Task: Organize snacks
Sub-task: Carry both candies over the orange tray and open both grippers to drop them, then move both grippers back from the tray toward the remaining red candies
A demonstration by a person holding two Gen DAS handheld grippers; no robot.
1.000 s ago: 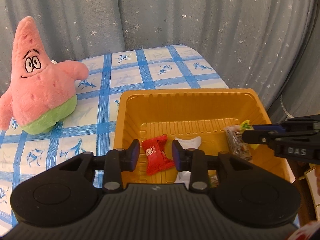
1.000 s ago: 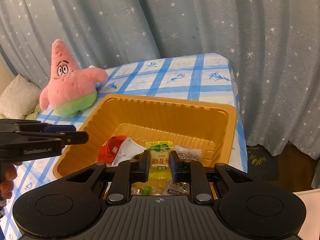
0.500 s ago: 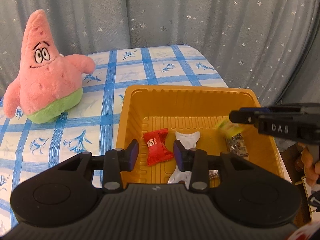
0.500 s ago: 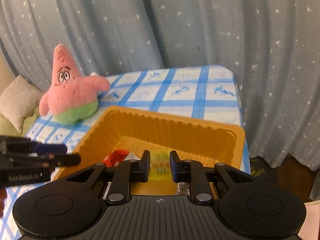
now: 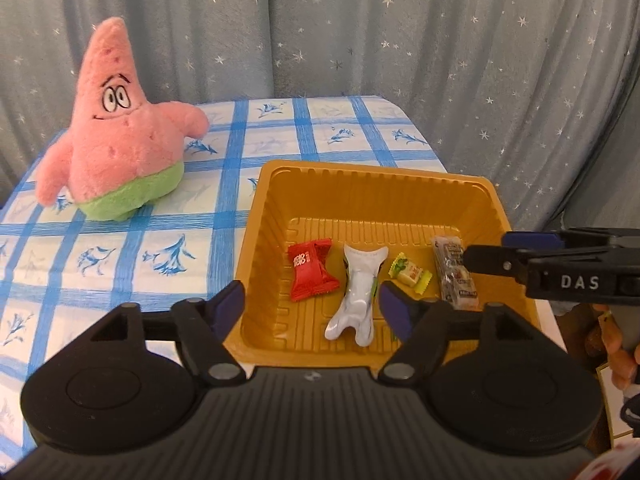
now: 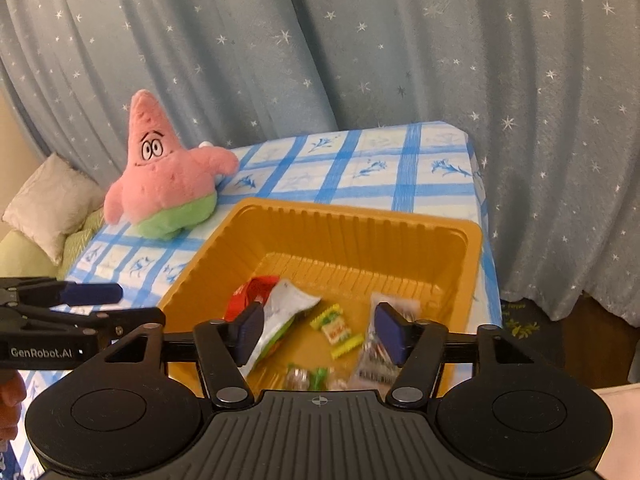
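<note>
An orange tray (image 5: 376,174) stands on the checked tablecloth and holds several snacks. These are a red packet (image 5: 310,270), a white packet (image 5: 360,292), a yellow candy (image 5: 410,274) and a brown bar (image 5: 456,272). My left gripper (image 5: 312,308) hovers over the tray's near edge; its jaws are opening with nothing pressed between them. My right gripper (image 6: 320,332) hangs above the tray (image 6: 360,216), its jaws opening too. The yellow candy (image 6: 338,330) lies loose on the tray floor below it. Each gripper also shows in the other's view, right gripper (image 5: 486,248) and left gripper (image 6: 140,303).
A pink star plush (image 5: 120,140) sits on the cloth left of the tray. Starry grey curtains hang close behind the table. A cushion (image 6: 48,204) lies off the table's left end. The table edge (image 6: 480,184) drops off just right of the tray.
Both grippers opened wide. The yellow candy left the right gripper and now lies in the tray. The left gripper drew back from the red packet and rose a little.
</note>
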